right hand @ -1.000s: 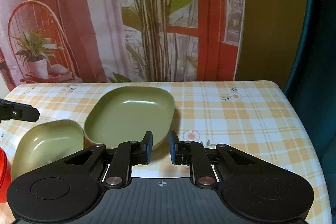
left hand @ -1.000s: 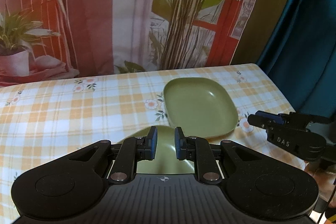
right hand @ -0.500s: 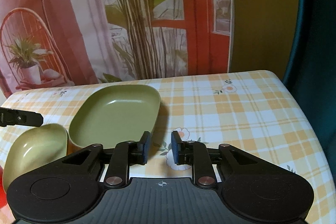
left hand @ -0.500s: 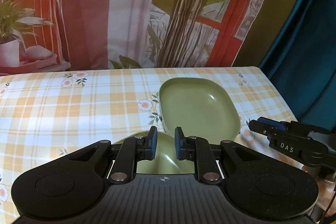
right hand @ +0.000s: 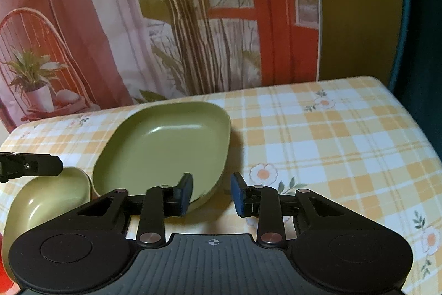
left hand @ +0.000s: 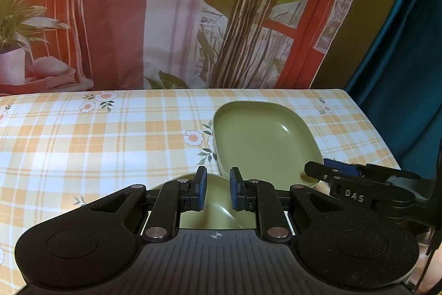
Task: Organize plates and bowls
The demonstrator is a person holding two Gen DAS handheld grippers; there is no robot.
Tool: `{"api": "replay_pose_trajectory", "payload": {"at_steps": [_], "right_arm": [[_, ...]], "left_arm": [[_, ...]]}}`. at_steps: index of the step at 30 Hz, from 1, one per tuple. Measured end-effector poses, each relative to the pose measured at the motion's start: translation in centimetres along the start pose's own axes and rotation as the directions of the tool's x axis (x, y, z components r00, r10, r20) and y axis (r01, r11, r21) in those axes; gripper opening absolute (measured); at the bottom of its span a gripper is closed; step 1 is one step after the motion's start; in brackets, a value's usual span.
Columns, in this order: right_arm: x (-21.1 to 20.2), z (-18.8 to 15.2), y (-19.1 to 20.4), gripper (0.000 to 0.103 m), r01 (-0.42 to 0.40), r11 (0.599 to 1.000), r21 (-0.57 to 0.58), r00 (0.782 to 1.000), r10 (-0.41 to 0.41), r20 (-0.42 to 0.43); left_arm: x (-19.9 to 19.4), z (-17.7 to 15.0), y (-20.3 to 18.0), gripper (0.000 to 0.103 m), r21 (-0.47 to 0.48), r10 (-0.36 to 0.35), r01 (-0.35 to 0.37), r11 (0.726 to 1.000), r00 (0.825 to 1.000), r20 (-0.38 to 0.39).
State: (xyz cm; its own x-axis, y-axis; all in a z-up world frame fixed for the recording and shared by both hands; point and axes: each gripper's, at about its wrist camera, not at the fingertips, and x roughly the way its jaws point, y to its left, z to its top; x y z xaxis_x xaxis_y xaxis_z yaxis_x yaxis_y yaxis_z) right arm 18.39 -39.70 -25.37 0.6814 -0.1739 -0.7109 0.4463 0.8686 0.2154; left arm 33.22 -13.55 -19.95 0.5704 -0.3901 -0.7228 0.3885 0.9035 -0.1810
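A large square-ish green plate [left hand: 262, 140] [right hand: 165, 148] lies on the checked tablecloth. A small green bowl [left hand: 215, 212] [right hand: 47, 198] sits just left of it, nearer to me. My left gripper [left hand: 218, 191] hovers above the bowl, shut with nothing between its pads; its tip also enters the right wrist view as the left gripper [right hand: 52, 166]. My right gripper [right hand: 212, 194] is low over the plate's near right corner. Its jaws are opening; the corner shows in the gap and the pads do not press on it. The right gripper [left hand: 317, 170] also shows beside the plate.
The table [left hand: 83, 145] has its right edge [right hand: 414, 129] beside a dark teal curtain [left hand: 408, 73]. A printed backdrop [right hand: 165, 18] hangs along the far edge. Something red [right hand: 3, 267] peeks in at the bottom left of the right wrist view.
The right gripper has sunk toward the plate's near corner and its jaws have widened. The left gripper has dipped slightly over the bowl and stays shut.
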Motion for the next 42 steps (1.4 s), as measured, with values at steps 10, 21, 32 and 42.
{"api": "replay_pose_trajectory", "payload": {"at_steps": [10, 21, 32, 42], "right_arm": [[-0.7, -0.4, -1.4, 0.01, 0.018, 1.0, -0.022, 1.0, -0.018, -0.004], [-1.5, -0.9, -3.5, 0.008, 0.02, 1.0, 0.003, 1.0, -0.02, -0.006], [-3.0, -0.8, -3.0, 0.008, 0.012, 1.0, 0.027, 1.0, -0.013, 0.016], [-6.1, -0.3, -1.3, 0.008, 0.0, 1.0, 0.008, 0.998, 0.0, 0.059]], "left_arm": [[0.8, -0.3, -2.1, 0.019, 0.005, -0.019, 0.02, 1.0, 1.0, -0.013], [2.5, -0.8, -5.3, 0.019, 0.047, -0.025, 0.027, 0.999, 0.999, -0.041], [1.0, -1.0, -5.6, 0.018, 0.089, -0.021, 0.024, 0.996, 0.999, -0.03], [-2.4, -1.2, -5.8, 0.018, 0.101, -0.02, 0.019, 0.995, 1.0, 0.004]]}}
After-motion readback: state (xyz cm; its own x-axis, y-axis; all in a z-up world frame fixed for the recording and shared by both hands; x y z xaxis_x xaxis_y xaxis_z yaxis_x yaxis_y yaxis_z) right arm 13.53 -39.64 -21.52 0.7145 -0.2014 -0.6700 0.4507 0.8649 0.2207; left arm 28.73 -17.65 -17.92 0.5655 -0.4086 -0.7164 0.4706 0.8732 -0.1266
